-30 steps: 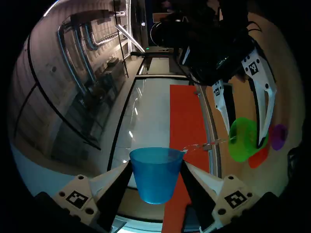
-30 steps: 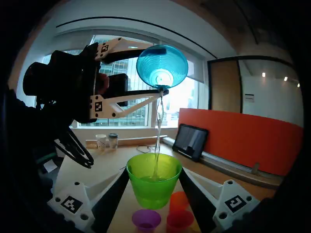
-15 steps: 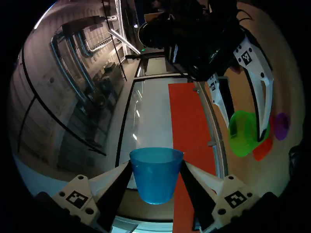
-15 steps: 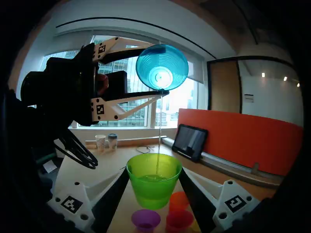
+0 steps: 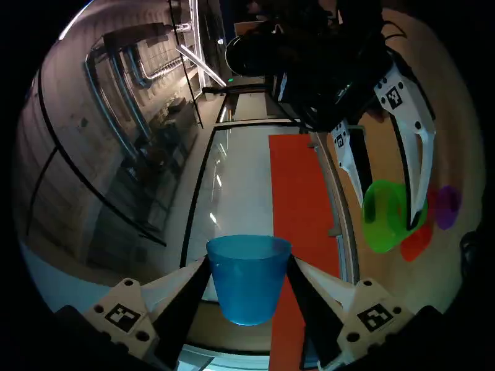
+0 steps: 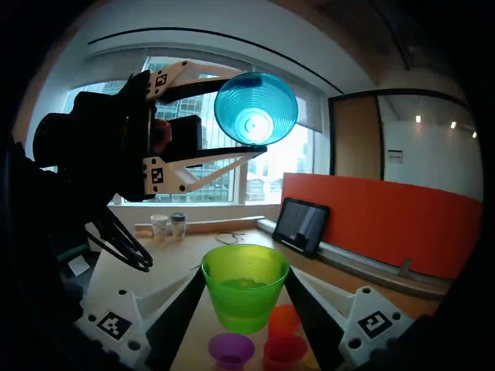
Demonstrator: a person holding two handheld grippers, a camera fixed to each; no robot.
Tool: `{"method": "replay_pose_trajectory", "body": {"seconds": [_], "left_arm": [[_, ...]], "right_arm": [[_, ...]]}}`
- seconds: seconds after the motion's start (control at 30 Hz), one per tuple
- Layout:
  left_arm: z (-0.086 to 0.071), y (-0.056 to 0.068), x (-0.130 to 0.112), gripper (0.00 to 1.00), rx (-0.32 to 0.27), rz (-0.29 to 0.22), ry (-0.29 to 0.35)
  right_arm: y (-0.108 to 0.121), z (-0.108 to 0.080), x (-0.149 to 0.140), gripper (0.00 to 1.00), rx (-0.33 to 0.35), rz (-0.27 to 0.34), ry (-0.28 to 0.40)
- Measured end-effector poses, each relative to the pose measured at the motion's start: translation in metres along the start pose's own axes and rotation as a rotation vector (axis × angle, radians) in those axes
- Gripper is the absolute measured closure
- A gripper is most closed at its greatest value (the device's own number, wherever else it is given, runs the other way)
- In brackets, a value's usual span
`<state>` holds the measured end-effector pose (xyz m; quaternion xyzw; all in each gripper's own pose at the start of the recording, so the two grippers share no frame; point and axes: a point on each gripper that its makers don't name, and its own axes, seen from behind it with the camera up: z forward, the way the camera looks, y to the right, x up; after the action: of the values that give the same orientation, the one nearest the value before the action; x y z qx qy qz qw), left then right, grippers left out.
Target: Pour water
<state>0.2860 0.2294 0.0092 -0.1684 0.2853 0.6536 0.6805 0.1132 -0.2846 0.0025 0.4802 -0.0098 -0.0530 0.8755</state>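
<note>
In the left gripper view my left gripper [image 5: 249, 285] is shut on a blue cup [image 5: 248, 285] that lies tipped on its side. Farther off, the right gripper [image 5: 383, 209] holds a green cup [image 5: 382, 216]. In the right gripper view my right gripper [image 6: 245, 295] is shut on the green cup [image 6: 245, 290], upright, with water in its bottom. High above it, the left gripper [image 6: 249, 111] holds the blue cup [image 6: 256, 108] with its mouth turned toward the camera. No water runs between the cups.
A purple cup [image 6: 231, 350], an orange cup [image 6: 284, 319] and a red cup [image 6: 284, 351] stand on the wooden table [image 6: 179, 260] below the green cup. A tablet [image 6: 301, 226] leans at the back by an orange partition [image 6: 396, 229]. Two small jars [image 6: 168, 225] stand near the window.
The stream of water from the blue cup into the green cup thinned to a thread and then stopped. Both grippers have stayed nearly in place.
</note>
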Motion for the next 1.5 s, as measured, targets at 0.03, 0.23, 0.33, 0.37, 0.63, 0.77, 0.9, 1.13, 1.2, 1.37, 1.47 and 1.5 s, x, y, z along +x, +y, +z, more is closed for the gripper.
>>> {"method": "replay_pose_trajectory", "body": {"seconds": [0.03, 0.23, 0.33, 0.37, 0.63, 0.77, 0.9, 1.13, 1.2, 1.37, 1.47, 1.5], "left_arm": [[0.000, 0.000, -0.001, 0.15, -0.001, -0.015, -0.001], [0.002, 0.000, -0.008, 0.15, -0.005, -0.140, -0.010], [0.002, -0.001, -0.011, 0.15, -0.005, -0.205, -0.012], [0.002, -0.001, -0.012, 0.15, -0.006, -0.225, -0.013], [0.005, 0.002, -0.019, 0.15, -0.016, -0.386, -0.022], [0.005, 0.004, -0.024, 0.15, -0.019, -0.472, -0.028], [0.004, 0.005, -0.031, 0.15, -0.019, -0.579, -0.041], [0.001, 0.002, -0.042, 0.15, -0.013, -0.748, -0.066], [0.001, 0.001, -0.044, 0.15, -0.015, -0.791, -0.068], [0.004, 0.000, -0.051, 0.15, -0.019, -0.902, -0.077], [0.004, -0.001, -0.053, 0.15, -0.025, -0.970, -0.077], [0.004, -0.001, -0.054, 0.15, -0.027, -0.994, -0.075]], "right_arm": [[0.000, 0.000, 0.000, 0.09, 0.000, 0.000, 0.001], [0.002, -0.002, -0.001, 0.09, -0.007, 0.002, 0.004], [0.004, -0.003, -0.001, 0.09, -0.011, 0.004, 0.007], [0.004, -0.004, -0.001, 0.09, -0.012, 0.006, 0.008], [0.007, -0.007, 0.001, 0.09, -0.019, 0.010, 0.017], [0.007, -0.009, 0.002, 0.09, -0.022, 0.009, 0.022], [0.007, -0.010, 0.004, 0.09, -0.024, 0.010, 0.027], [0.007, -0.011, 0.005, 0.09, -0.025, 0.009, 0.036], [0.007, -0.011, 0.005, 0.09, -0.026, 0.009, 0.039], [0.007, -0.012, 0.007, 0.09, -0.027, 0.010, 0.044], [0.006, -0.013, 0.008, 0.09, -0.028, 0.010, 0.047], [0.005, -0.013, 0.008, 0.09, -0.028, 0.010, 0.047]]}}
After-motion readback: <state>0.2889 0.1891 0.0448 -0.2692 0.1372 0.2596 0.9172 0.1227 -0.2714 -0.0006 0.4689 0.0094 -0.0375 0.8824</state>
